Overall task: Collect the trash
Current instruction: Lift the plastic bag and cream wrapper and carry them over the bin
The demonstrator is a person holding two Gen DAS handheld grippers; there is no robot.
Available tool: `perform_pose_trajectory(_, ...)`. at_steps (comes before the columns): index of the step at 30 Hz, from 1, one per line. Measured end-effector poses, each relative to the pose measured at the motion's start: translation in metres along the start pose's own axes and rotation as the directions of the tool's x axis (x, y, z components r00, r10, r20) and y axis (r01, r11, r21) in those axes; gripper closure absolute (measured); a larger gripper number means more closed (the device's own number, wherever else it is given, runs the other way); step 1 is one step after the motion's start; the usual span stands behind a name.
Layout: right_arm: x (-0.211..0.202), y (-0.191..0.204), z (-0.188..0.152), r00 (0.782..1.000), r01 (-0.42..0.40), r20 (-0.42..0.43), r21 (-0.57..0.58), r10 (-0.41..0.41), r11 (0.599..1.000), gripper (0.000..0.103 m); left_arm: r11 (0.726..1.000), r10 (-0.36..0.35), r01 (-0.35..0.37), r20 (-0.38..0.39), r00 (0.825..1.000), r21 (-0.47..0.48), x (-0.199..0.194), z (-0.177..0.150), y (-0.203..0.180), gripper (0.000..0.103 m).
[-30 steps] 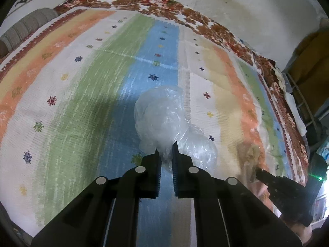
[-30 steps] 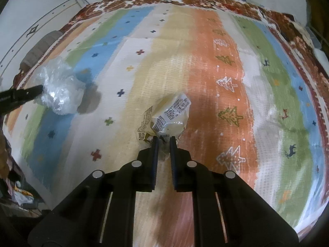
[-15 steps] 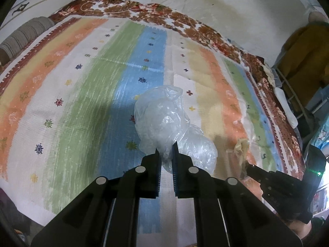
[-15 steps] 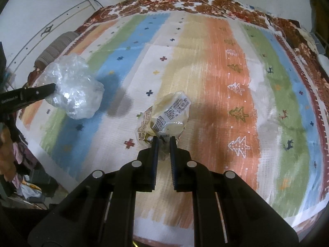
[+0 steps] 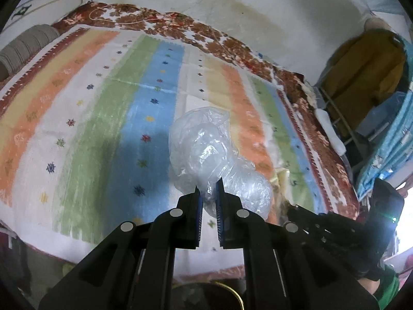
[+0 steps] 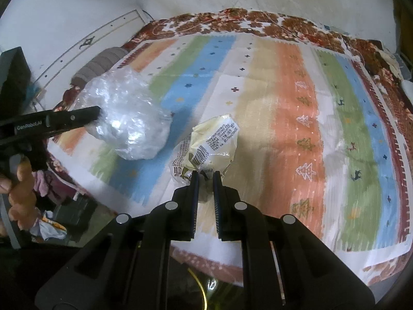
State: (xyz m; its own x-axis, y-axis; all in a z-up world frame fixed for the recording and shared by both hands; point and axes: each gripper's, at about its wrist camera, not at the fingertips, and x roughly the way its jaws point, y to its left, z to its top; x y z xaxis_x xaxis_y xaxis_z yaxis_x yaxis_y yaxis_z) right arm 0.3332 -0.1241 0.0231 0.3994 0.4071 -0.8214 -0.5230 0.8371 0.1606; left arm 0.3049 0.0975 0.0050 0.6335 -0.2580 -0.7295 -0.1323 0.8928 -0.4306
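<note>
Both pieces have risen clear of the striped bedspread (image 5: 90,108), left gripper (image 5: 208,193) clamping the clear plastic bag (image 5: 206,149), right gripper (image 6: 205,178) clamping the yellow wrapper (image 6: 214,142), ready for binning

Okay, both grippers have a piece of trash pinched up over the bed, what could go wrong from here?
1. The left gripper pinches only a small fold of the clear plastic bag; the thin film might slip free or tear.
2. The right gripper holds the yellow wrapper by its crumpled bottom edge, so it may slide out and fall onto the striped blanket.
3. Bag and wrapper hang near each other and might snag.
</note>
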Motion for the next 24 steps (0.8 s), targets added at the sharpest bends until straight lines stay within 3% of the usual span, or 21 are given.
perform_pose_trajectory(9, -0.047, 0.018, -0.026, 0.999, -0.041, 0.029, 0.011, 0.041, 0.999, 0.093, 0.999, -0.043, 0.042, 0.033, 0.999, 0.033, -0.041, -0.024, -0.014, 0.095)
perform_pose_trajectory(24, -0.084, 0.041, -0.083, 0.998, -0.054, 0.031, 0.018, 0.053, 0.998, 0.093, 0.987, -0.020, 0.006, 0.083, 0.996, 0.162, -0.093, -0.092, -0.036, 0.095)
